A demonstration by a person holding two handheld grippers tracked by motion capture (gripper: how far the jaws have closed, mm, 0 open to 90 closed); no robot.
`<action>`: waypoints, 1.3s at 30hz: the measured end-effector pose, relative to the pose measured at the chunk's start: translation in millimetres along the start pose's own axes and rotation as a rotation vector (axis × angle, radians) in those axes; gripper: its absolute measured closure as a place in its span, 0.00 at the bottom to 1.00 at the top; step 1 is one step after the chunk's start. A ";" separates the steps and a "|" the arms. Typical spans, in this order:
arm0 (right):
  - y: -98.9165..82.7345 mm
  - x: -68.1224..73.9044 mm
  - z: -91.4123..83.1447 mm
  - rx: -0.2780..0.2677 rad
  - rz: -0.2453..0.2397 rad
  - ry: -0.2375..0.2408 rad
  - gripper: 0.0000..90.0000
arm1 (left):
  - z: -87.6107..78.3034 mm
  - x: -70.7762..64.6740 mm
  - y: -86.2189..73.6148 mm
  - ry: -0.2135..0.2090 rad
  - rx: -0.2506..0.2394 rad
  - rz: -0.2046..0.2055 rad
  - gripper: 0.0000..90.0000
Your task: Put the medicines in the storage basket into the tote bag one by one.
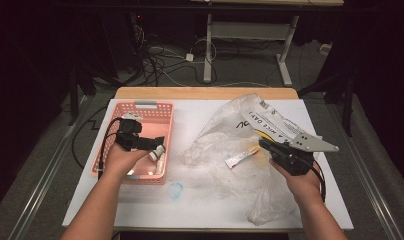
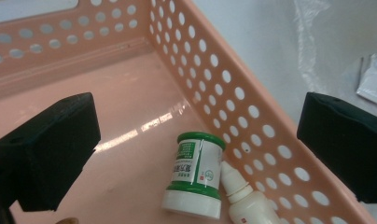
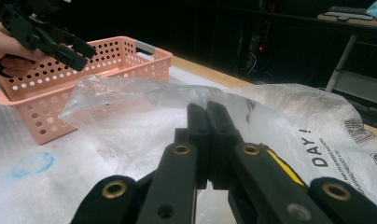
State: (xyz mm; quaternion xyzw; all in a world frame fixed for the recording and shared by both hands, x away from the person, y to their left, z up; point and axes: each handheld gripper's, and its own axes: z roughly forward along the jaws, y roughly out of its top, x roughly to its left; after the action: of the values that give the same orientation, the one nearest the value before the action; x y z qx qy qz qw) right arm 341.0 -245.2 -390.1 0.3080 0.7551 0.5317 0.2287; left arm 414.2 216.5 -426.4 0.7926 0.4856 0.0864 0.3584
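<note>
Left gripper [image 1: 157,145], high view: held over the pink basket [image 1: 121,117], jaws spread apart with nothing between them, above the basket's near right corner. Right gripper [image 1: 264,144], same view: well to the right of the basket, jaws brought together on the edge of the clear plastic bag [image 1: 225,130], which lies crumpled on the white table cover [image 1: 140,205] just right of the basket. A small sachet [image 1: 241,156] lies on the bag, between the basket and the right gripper. Left gripper view: the two black jaws stand wide, one over the basket floor, the other outside its perforated wall [image 2: 233,102]. A green-and-white bottle [image 2: 194,179] lies on the basket floor against that wall, and a white dropper bottle [image 2: 245,196] lies touching it, next to the wall. Right gripper view: the jaws are closed together, pinching the plastic bag [image 3: 289,121]; the basket [image 3: 107,60] sits beyond the bag to the left, with the left gripper [image 3: 77,53] above its rim.
</note>
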 end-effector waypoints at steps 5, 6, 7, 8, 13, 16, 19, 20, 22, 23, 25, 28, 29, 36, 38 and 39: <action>-0.7 -0.9 0.5 -0.003 0.010 0.004 1.00 | 10.8 3.7 3.7 -0.020 0.104 0.015 0.05; -0.9 -1.3 0.5 -0.004 0.015 0.007 1.00 | 13.1 3.6 4.1 -0.019 0.131 0.019 0.08; -0.9 -1.5 0.6 -0.005 0.019 0.010 1.00 | 15.9 3.1 4.5 -0.017 0.162 0.022 0.11; -1.0 -1.5 0.8 -0.005 0.020 0.011 1.00 | 18.7 2.8 4.8 -0.022 0.185 0.022 0.13; -1.4 -1.2 1.3 -0.004 0.022 0.010 1.00 | 27.8 1.4 7.0 -0.014 0.277 0.033 0.22; -0.7 -1.3 1.2 -0.007 0.025 0.016 1.00 | 34.1 0.9 8.7 -0.010 0.335 0.049 0.28; -0.3 -0.4 0.6 -0.007 0.018 0.014 1.00 | 40.5 1.6 8.8 -0.007 0.377 0.055 0.33; -0.4 -0.3 0.4 -0.006 0.020 0.013 1.00 | 41.8 2.0 8.8 -0.010 0.377 0.055 0.36; -0.8 -1.2 0.1 -0.006 0.022 0.014 1.00 | 44.2 2.0 8.9 -0.014 0.383 0.052 0.39; -0.9 -1.4 -0.1 -0.005 0.025 0.012 1.00 | 45.1 2.2 9.3 -0.015 0.386 0.059 0.41; -1.3 -1.8 -0.1 -0.005 0.025 0.011 1.00 | 46.8 1.4 10.0 -0.009 0.396 0.066 0.44; -1.6 -1.8 0.0 -0.005 0.024 0.012 1.00 | 48.6 0.1 10.6 -0.001 0.410 0.071 0.48; -1.5 -1.8 0.1 -0.006 0.023 0.012 1.00 | 49.0 -0.1 10.5 -0.001 0.410 0.081 0.51; -1.4 -0.2 1.2 -0.004 0.015 0.018 1.00 | 54.5 -0.6 9.3 0.020 0.458 0.103 0.55; -1.2 0.1 1.0 -0.004 0.015 0.017 1.00 | 55.1 -0.1 8.9 0.035 0.466 0.103 0.55; -1.3 0.1 1.0 -0.005 0.015 0.017 1.00 | 55.5 -0.1 8.6 0.044 0.473 0.105 0.56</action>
State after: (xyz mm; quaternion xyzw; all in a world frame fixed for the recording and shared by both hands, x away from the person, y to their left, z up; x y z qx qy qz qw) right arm 341.2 -244.8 -391.6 0.3083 0.7535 0.5379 0.2190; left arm 447.1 187.1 -461.2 0.8766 0.4581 0.0063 0.1472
